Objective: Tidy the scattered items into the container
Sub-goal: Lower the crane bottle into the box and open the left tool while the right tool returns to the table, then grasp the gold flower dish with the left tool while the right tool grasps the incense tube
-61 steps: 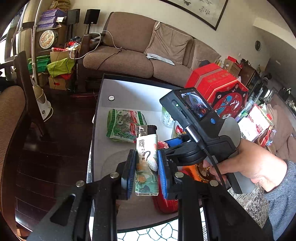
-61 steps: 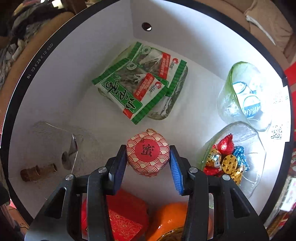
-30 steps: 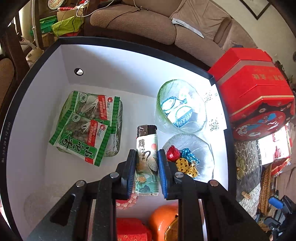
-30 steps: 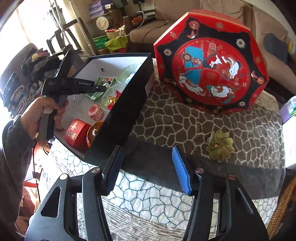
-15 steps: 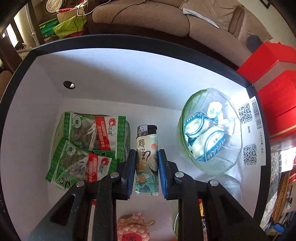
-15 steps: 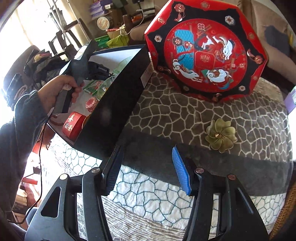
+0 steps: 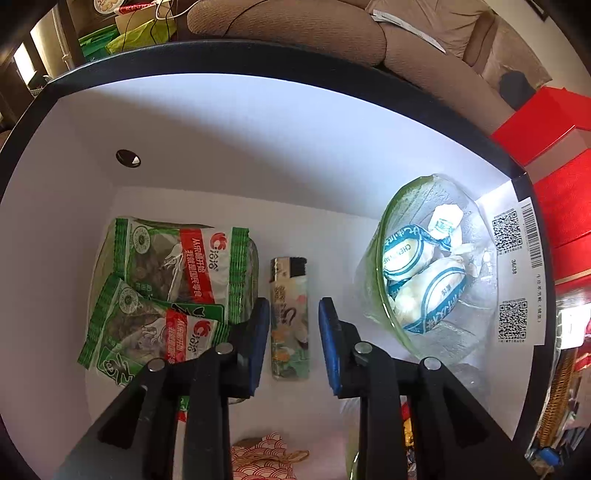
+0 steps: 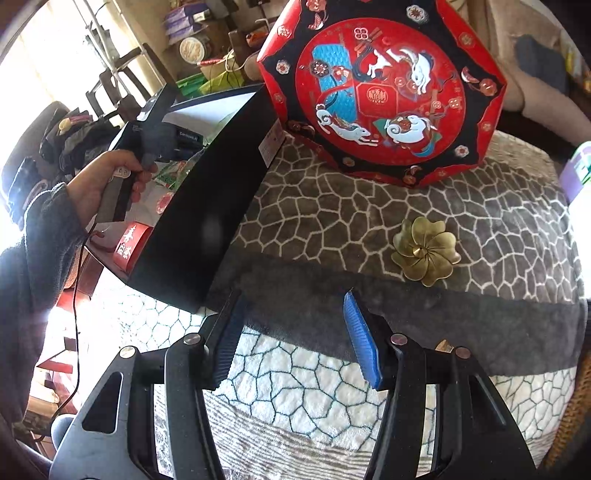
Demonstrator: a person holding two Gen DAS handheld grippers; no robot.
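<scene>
In the left wrist view my left gripper [image 7: 290,339] is open inside the black box with the white lining [image 7: 221,122]. A printed lighter [image 7: 289,317] lies flat on the box floor between the fingertips, free of both pads. In the right wrist view my right gripper [image 8: 295,332] is open and empty above the patterned tablecloth [image 8: 332,221]. A brass flower-shaped piece [image 8: 424,251] lies on the cloth ahead and to the right of it. The box [image 8: 199,206] stands to its left, with the hand holding the left gripper over it.
In the box lie two green snack packets [image 7: 162,288], a glass bowl of wrapped sweets [image 7: 432,269] and a red patterned jar [image 7: 262,461]. A red octagonal gift box [image 8: 384,88] stands at the back of the table. A sofa [image 7: 332,33] is behind.
My left gripper has opened and let go of the lighter, which now lies on the box floor. My right gripper has stayed open and drifted slightly over the tablecloth.
</scene>
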